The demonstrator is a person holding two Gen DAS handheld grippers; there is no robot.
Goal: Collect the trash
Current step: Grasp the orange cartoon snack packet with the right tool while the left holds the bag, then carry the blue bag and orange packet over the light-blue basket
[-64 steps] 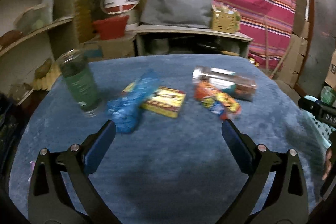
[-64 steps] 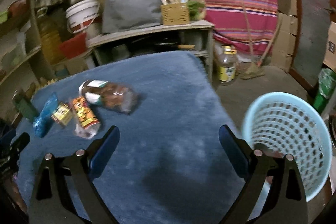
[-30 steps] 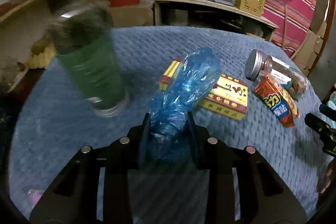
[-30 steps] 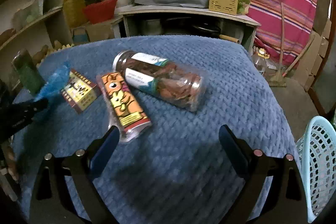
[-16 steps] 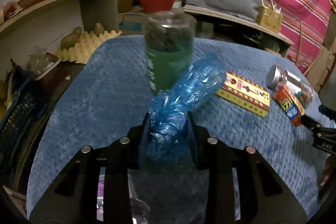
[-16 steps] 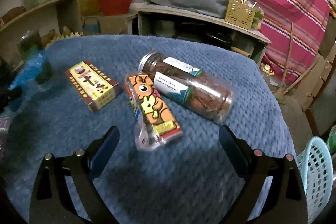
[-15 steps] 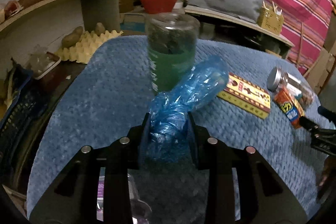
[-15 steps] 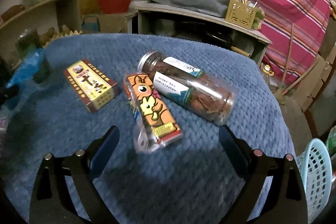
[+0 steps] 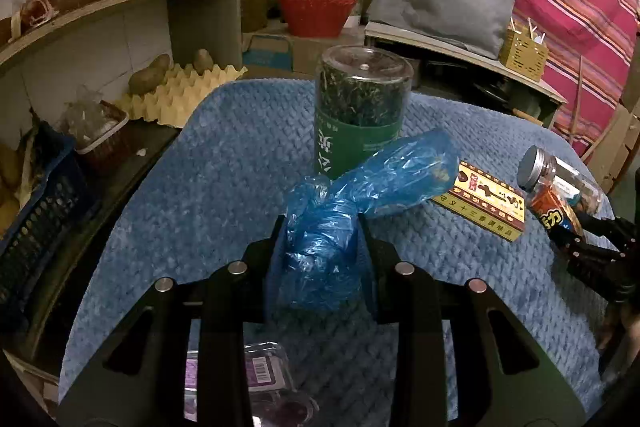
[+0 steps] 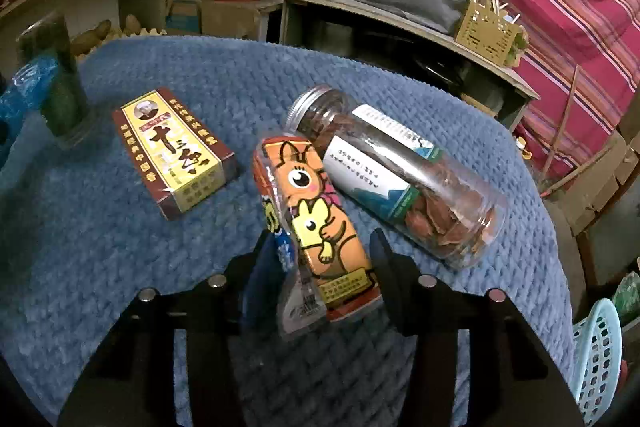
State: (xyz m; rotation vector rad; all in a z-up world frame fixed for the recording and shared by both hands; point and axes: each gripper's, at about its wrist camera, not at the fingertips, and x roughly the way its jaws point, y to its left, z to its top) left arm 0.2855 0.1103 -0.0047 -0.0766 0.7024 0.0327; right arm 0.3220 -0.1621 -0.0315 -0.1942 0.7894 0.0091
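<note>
My left gripper [image 9: 320, 239] is shut on a crumpled blue plastic bag [image 9: 352, 203] and holds it above the blue cloth. My right gripper [image 10: 318, 259] is shut on an orange snack wrapper [image 10: 316, 215] with a cartoon kangaroo, low over the cloth. The wrapper also shows at the right of the left wrist view [image 9: 556, 217], with the right gripper's fingers [image 9: 592, 259] around it. The blue bag shows at the far left of the right wrist view [image 10: 24, 87].
On the blue cloth [image 10: 120, 227] lie a yellow and brown box [image 10: 176, 155], a clear jar on its side [image 10: 396, 171] and an upright green jar [image 9: 362, 111]. A light blue basket [image 10: 600, 359] stands low right. A purple packet [image 9: 264, 375] lies under the left gripper. Shelves stand to the left.
My right gripper has closed from wide open onto the orange wrapper. My left gripper still holds the blue bag and has shifted slightly.
</note>
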